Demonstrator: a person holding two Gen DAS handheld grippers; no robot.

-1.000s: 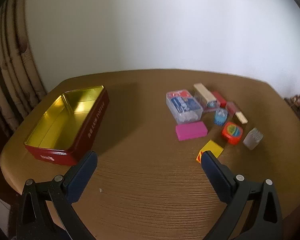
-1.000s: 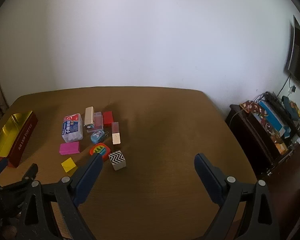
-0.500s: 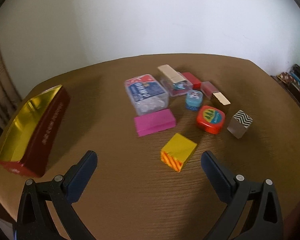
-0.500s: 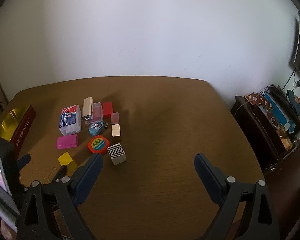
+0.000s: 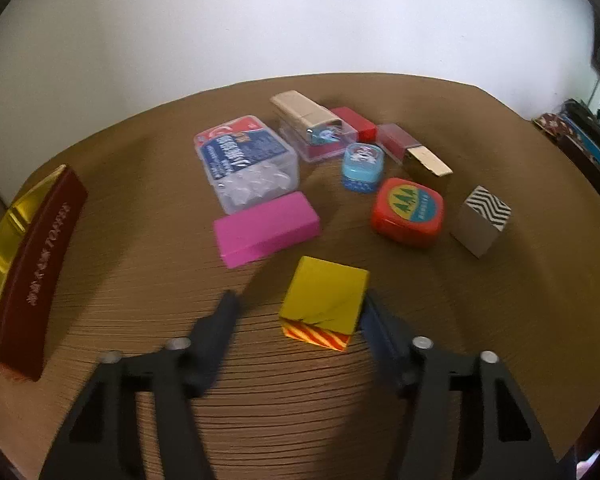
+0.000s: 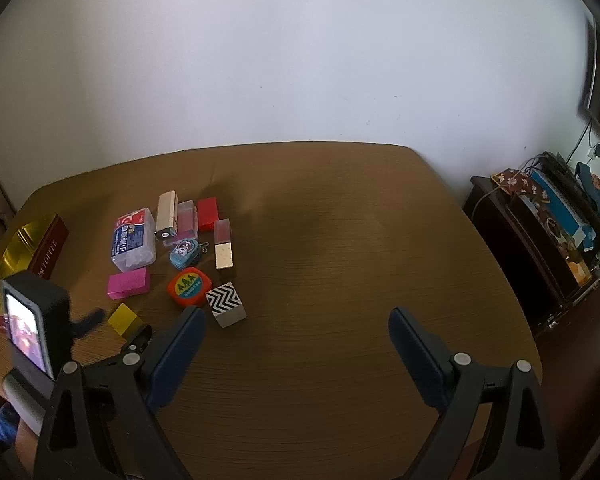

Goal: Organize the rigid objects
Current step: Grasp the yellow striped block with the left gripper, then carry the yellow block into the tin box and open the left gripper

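The left tongs [image 5: 298, 306] stand partly open astride a yellow block [image 5: 326, 294] at the near edge of the cluster on the brown counter [image 5: 420, 420], the right finger just beside it, the left one apart, nothing gripped yet. The right tongs [image 6: 292, 334] hang wide open and empty over bare counter to the right. The block looks light, stiff and smooth-faced, so a square pinch on its two flat side faces should suit before it goes to the gold-lined tin [image 5: 24, 264] at far left.
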